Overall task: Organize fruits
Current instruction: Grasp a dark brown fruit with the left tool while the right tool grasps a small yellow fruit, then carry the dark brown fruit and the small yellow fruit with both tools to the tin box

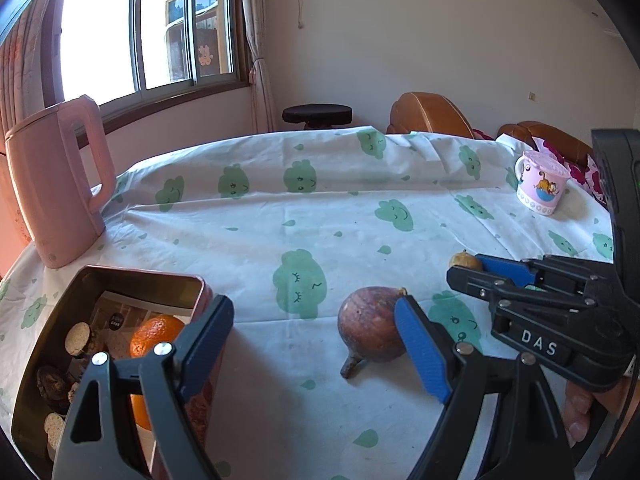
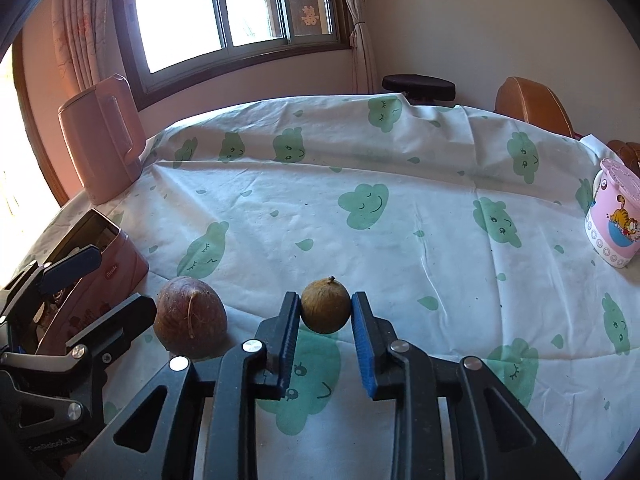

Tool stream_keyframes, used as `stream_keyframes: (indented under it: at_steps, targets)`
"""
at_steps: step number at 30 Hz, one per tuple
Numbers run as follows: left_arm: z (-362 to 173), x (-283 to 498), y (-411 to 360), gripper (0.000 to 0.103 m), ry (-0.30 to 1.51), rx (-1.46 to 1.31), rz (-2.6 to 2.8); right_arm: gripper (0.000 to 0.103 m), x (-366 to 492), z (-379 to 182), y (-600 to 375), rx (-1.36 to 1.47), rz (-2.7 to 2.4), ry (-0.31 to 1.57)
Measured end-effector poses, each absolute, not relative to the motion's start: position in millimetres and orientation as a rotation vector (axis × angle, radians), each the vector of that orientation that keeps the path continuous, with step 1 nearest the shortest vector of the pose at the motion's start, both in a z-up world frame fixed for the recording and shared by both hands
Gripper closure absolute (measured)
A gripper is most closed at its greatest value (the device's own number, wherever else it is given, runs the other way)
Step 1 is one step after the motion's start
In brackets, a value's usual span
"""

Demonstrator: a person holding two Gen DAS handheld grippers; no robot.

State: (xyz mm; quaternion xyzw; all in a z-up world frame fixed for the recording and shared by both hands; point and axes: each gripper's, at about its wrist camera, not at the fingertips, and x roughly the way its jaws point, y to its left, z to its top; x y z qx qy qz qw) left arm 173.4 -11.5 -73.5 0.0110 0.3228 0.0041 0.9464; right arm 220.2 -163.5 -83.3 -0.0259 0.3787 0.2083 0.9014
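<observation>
A pink tin [image 1: 120, 280] at the lower left holds an orange [image 1: 154, 336] and several round brown pieces. A big brown fruit with a stem [image 1: 370, 326] lies on the cloth; it also shows in the right wrist view [image 2: 190, 318]. My left gripper [image 1: 316, 340] is open, one finger by the tin's wall, the other touching the brown fruit's right side. A small round olive-brown fruit [image 2: 325, 305] sits on the cloth between the pads of my right gripper [image 2: 326, 308], which is shut on it. My right gripper also shows in the left wrist view [image 1: 480, 268].
A pink kettle [image 1: 56, 184] stands at the back left of the table. A pink cartoon mug [image 1: 540, 186] stands at the right. The table wears a white cloth with green clouds [image 1: 320, 208]. Brown chairs [image 1: 428, 114] and a dark stool [image 1: 316, 114] stand behind.
</observation>
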Motion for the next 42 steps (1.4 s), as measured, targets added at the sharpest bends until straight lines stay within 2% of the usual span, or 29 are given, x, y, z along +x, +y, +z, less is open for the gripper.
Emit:
stream_keyframes:
  at_steps: [7,10,14,15,16,42]
  targets:
    - [-79,180,-26,0.018,0.693,0.036,-0.034,0.075,202,-74,-182,-0.011,0.418,0.721]
    - [-84,187,-32,0.021,0.737,0.050,-0.052,0.075,199,-72,-185,0.001,0.414,0.706]
    - [-89,191,-33,0.038,0.770,0.040,-0.089,0.075,197,-71,-182,-0.007,0.415,0.695]
    - [-88,190,-34,0.048,0.767,0.039,-0.101,0.075,197,-71,-182,-0.009,0.415,0.692]
    - [-88,189,-36,0.052,0.762,0.046,-0.110,0.075,196,-70,-183,-0.010,0.418,0.688]
    - [-75,175,-26,0.052,0.655,0.012,-0.059,0.075,174,-58,-184,-0.019,0.457,0.557]
